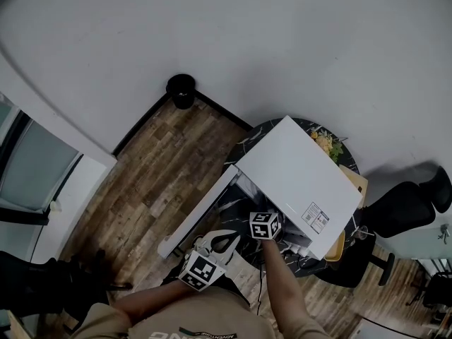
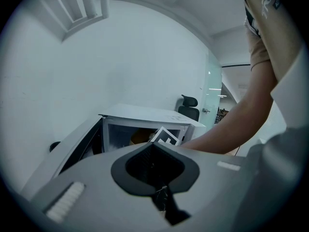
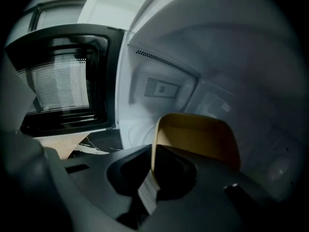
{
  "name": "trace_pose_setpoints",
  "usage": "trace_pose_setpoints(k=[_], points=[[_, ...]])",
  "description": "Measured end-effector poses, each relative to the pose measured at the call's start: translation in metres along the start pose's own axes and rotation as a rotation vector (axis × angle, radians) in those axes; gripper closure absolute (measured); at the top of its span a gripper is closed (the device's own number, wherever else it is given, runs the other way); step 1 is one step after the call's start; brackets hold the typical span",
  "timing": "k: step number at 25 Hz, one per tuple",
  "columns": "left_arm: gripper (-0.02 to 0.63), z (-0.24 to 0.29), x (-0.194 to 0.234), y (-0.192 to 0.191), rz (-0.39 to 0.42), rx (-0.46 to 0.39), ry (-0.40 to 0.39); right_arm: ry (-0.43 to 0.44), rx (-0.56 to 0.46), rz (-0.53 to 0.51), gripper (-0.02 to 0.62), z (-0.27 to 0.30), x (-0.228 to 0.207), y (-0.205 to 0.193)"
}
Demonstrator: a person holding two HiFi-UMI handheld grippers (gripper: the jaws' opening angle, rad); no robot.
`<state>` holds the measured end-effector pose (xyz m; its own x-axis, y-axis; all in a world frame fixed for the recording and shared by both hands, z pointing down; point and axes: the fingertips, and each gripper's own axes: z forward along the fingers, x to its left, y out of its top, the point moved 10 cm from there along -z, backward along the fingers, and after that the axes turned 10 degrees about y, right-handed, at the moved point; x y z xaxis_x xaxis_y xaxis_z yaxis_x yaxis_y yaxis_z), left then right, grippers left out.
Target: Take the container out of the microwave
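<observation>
Reaches into the white microwave (image 1: 296, 182) with the right gripper (image 3: 147, 192) and pinches the near wall of the tan container (image 3: 198, 139), narrow, pads clamped on the rim. Finds the container inside the cavity, toward its right side, with the door (image 3: 63, 91) swung wide open at the left. Shows only bare tan inner walls in the container; cannot see its floor. Holds the left gripper (image 1: 224, 241) back outside the oven, near the body, pinched together on nothing. Rests the microwave on a black marbled table (image 1: 244, 147), with a dish (image 1: 328, 145) of yellow and green food just behind it.
</observation>
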<state>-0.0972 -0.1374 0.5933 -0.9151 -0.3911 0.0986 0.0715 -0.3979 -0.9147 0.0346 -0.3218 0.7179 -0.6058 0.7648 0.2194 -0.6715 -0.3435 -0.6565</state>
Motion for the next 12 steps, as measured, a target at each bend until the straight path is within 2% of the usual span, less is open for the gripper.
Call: trace_pose_setpoints(k=[12], points=[[0.598, -0.008, -0.008, -0.003, 0.020, 0.004, -0.019, 0.078, -0.041, -0.011, 0.575, -0.037, 0.016, -0.014]])
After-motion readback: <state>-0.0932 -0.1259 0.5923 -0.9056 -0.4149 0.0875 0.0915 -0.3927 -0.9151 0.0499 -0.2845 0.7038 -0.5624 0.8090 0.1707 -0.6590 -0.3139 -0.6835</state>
